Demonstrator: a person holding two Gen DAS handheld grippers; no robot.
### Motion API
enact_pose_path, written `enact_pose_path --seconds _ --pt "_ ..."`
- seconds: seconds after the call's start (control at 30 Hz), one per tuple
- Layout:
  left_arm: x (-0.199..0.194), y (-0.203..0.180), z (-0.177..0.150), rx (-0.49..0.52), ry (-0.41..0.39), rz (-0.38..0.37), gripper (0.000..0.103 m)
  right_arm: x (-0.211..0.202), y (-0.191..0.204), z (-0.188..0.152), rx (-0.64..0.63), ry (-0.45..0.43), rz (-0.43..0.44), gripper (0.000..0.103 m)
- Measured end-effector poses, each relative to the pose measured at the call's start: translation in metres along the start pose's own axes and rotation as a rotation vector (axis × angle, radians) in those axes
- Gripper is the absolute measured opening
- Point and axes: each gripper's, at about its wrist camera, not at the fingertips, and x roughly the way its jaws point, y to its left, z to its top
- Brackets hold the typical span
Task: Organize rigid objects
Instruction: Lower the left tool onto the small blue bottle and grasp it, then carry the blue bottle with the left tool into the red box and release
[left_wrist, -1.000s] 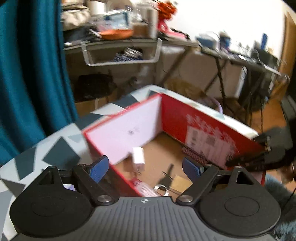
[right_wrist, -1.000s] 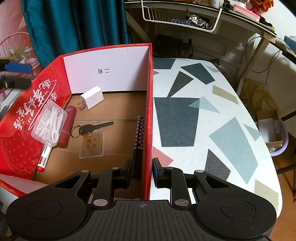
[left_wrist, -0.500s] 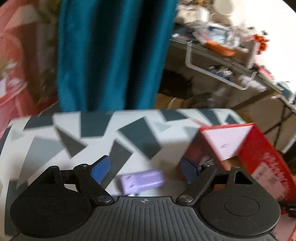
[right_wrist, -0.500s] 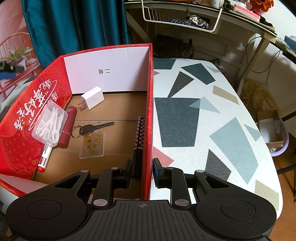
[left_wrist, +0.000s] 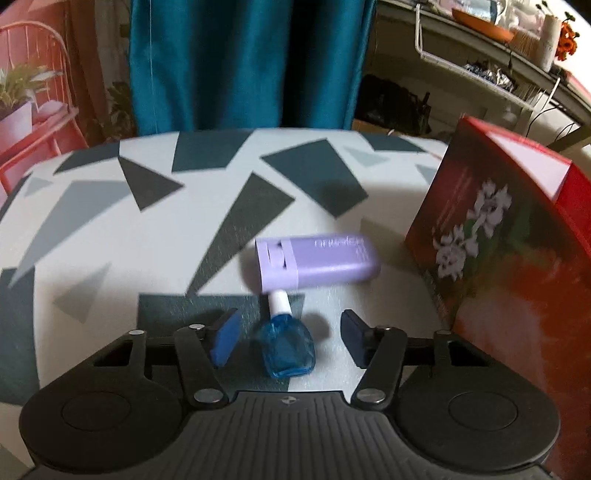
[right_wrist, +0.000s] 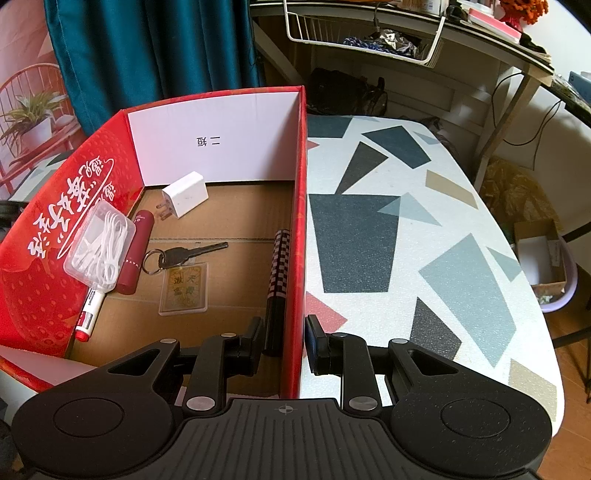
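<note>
My left view is smeared with motion blur: the lettering on the purple case (left_wrist: 318, 265) won't resolve, and the case hides the tip of the blue bottle (left_wrist: 287, 346). The red box (left_wrist: 517, 273) runs off the right edge. On my right, the checkered pen (right_wrist: 277, 273) disappears behind my finger (right_wrist: 254, 345). The clear case (right_wrist: 99, 246) covers the marker's (right_wrist: 88, 314) upper end. The card's (right_wrist: 184, 290) characters are too small.

A teal curtain (right_wrist: 155, 48) hangs at 12 o'clock behind the table (right_wrist: 436, 258) with grey and dark shapes. At 1 o'clock a cluttered desk (right_wrist: 480, 40) carries a white wire basket (right_wrist: 362, 33). At 9 o'clock stands a red chair (left_wrist: 40, 122) with a potted plant (left_wrist: 14, 107).
</note>
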Motion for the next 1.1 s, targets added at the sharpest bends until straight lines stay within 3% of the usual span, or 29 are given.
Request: enact_pose_path --seconds 0.2,0.37,0.83,1.1 --pt "-0.002 0.0 -0.007 0.025 -0.027 0.033 0.052 0.0 0.0 0.0 0.0 0.0 0.0 0.023" --pt "-0.007 -0.007 -0.02 0.056 -0.045 0.081 0.034 0.0 0.0 0.0 0.0 -0.001 0.0 0.023" --pt "-0.024 -0.009 -0.044 0.067 -0.074 0.072 0.034 0.0 -0.001 0.0 0.001 -0.003 0.0 0.023" --pt "-0.034 -0.009 -0.067 0.077 -0.157 0.081 0.034 0.0 -0.001 0.0 0.004 -0.004 0.001 0.023"
